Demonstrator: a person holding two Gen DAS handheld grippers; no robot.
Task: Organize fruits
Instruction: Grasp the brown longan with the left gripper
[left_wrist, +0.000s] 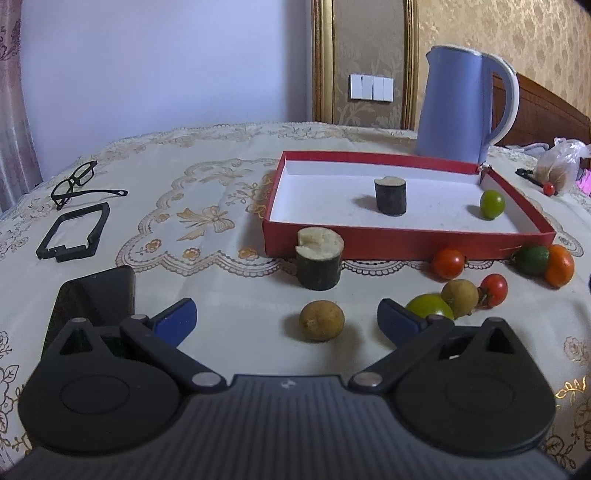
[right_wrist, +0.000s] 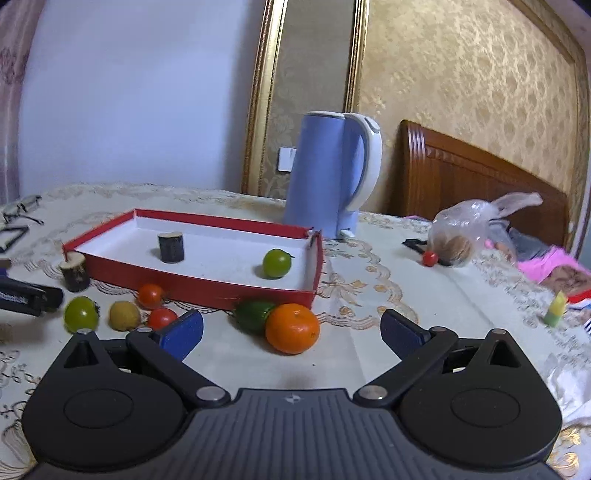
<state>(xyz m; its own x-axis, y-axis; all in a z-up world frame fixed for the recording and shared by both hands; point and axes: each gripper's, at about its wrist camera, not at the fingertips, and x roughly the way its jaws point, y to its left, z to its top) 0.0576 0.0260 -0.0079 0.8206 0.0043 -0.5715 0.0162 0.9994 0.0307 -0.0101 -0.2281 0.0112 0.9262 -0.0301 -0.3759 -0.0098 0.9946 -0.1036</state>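
Observation:
A red box (left_wrist: 406, 242) (right_wrist: 207, 291) with a white floor holds a dark cane stump (left_wrist: 390, 196) (right_wrist: 171, 246) and a green fruit (left_wrist: 492, 205) (right_wrist: 276, 263). My left gripper (left_wrist: 286, 319) is open, with a brown longan (left_wrist: 321, 320) between its fingers. A second stump (left_wrist: 319, 263) stands before the box. Two red tomatoes (left_wrist: 448, 263), a second longan (left_wrist: 460, 292) and a green fruit (left_wrist: 430, 306) lie to the right. My right gripper (right_wrist: 291, 328) is open just behind an orange (right_wrist: 292, 328) and a dark green fruit (right_wrist: 254, 315).
A blue kettle (left_wrist: 461, 107) (right_wrist: 332, 177) stands behind the box. Glasses (left_wrist: 79, 181), a black frame (left_wrist: 74, 232) and a dark phone (left_wrist: 96, 299) lie at the left. A plastic bag (right_wrist: 469, 232) and a small tomato (right_wrist: 429, 258) sit at the right by a wooden headboard (right_wrist: 480, 177).

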